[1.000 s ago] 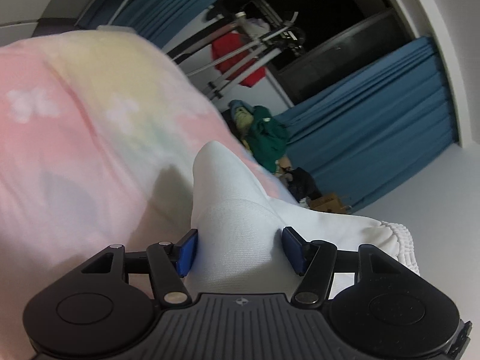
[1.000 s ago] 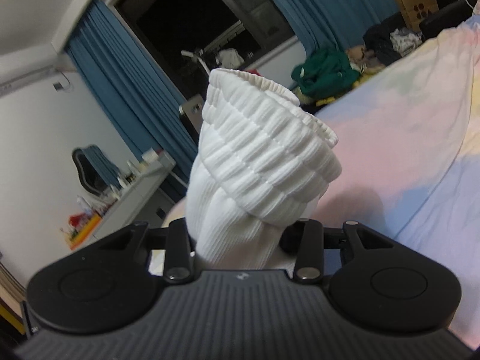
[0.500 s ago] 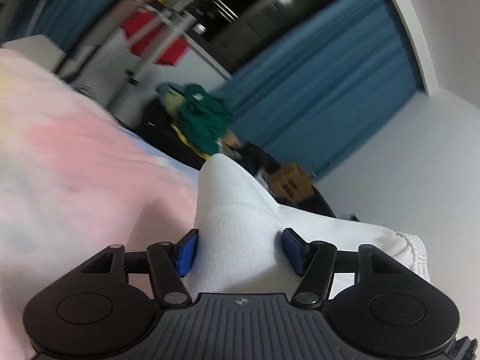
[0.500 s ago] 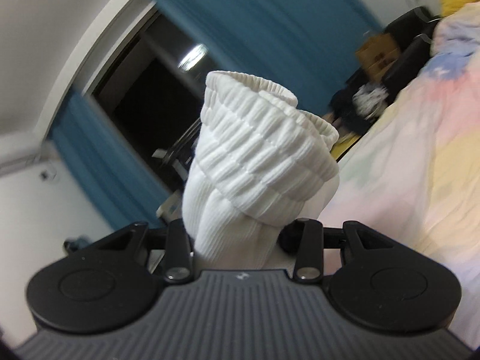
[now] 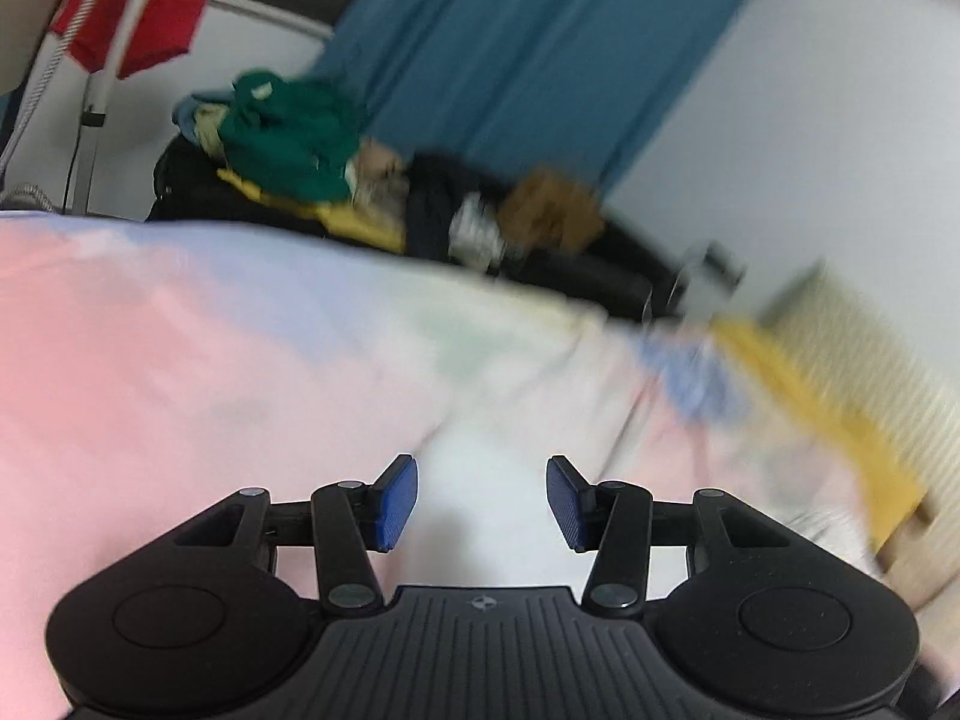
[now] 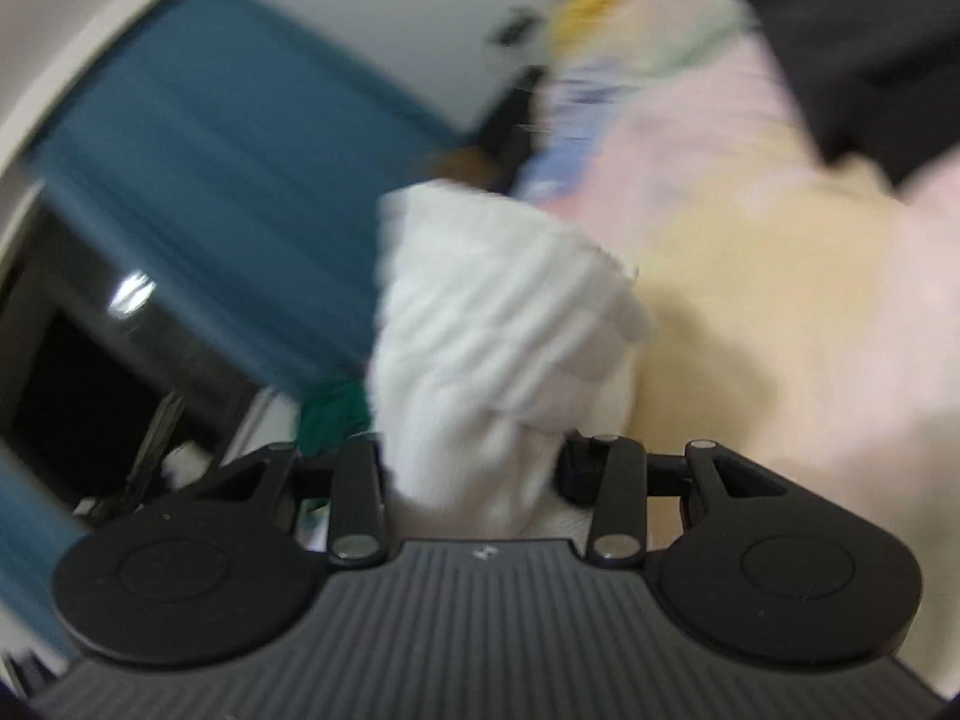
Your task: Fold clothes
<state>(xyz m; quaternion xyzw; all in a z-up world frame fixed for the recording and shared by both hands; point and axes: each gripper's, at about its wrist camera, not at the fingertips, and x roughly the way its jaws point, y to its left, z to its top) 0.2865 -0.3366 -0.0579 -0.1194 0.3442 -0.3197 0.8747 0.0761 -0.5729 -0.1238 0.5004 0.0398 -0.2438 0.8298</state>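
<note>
A white ribbed sock [image 6: 498,312] stands rolled up between the fingers of my right gripper [image 6: 474,468], which is shut on its lower end; the picture is smeared by motion. It hangs over the pastel bed cover [image 6: 750,300]. In the left wrist view my left gripper [image 5: 480,501] hovers low over the same bed cover [image 5: 180,360]. Its blue pads [image 5: 396,501] stand apart and its jaws are closing. No sock rises between them; only a pale blurred patch shows in the gap, and I cannot tell whether it is cloth or bed.
A pile of clothes with a green garment [image 5: 288,132] lies beyond the bed's far edge, before a blue curtain [image 5: 540,48]. A red garment [image 5: 132,30] hangs on a rack at the left. Yellow cloth [image 5: 810,408] lies at the bed's right end. Something dark [image 6: 870,30] lies on the bed.
Both views have swung across the room and blurred. The white sock that bulged between the left pads is gone from there, and those pads stand closer together. The right gripper still holds its sock.
</note>
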